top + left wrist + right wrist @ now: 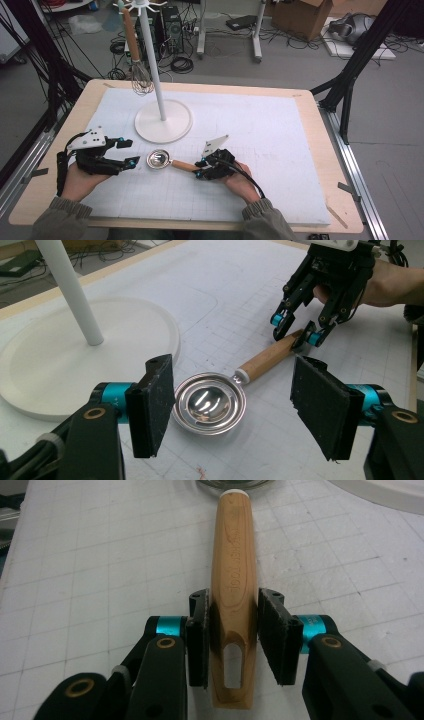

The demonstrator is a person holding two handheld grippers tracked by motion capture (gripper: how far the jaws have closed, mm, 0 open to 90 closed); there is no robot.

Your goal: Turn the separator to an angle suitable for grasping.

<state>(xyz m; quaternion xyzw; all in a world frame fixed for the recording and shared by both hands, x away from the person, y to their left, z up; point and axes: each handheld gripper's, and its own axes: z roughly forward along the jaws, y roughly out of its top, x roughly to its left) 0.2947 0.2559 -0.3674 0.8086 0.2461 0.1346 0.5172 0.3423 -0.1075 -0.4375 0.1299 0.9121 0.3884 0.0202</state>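
A small ladle lies flat on the white gridded mat, with its shiny metal bowl (159, 159) to the left and its wooden handle (184, 165) to the right. My right gripper (200, 168) is shut on the handle near its slotted end. In the right gripper view both pads press the sides of the handle (232, 555). My left gripper (129, 152) is open just left of the bowl. In the left gripper view the bowl (210, 402) lies a little ahead of its spread jaws, untouched. That view also has the right gripper (295, 330) on the handle (265, 357).
A white stand with a round base (163, 121) and a tall pole rises behind the ladle, close to my left gripper. A whisk (140, 75) with a wooden handle hangs from its top. The mat (280, 150) lies on a wooden table, with floor cables and boxes beyond it.
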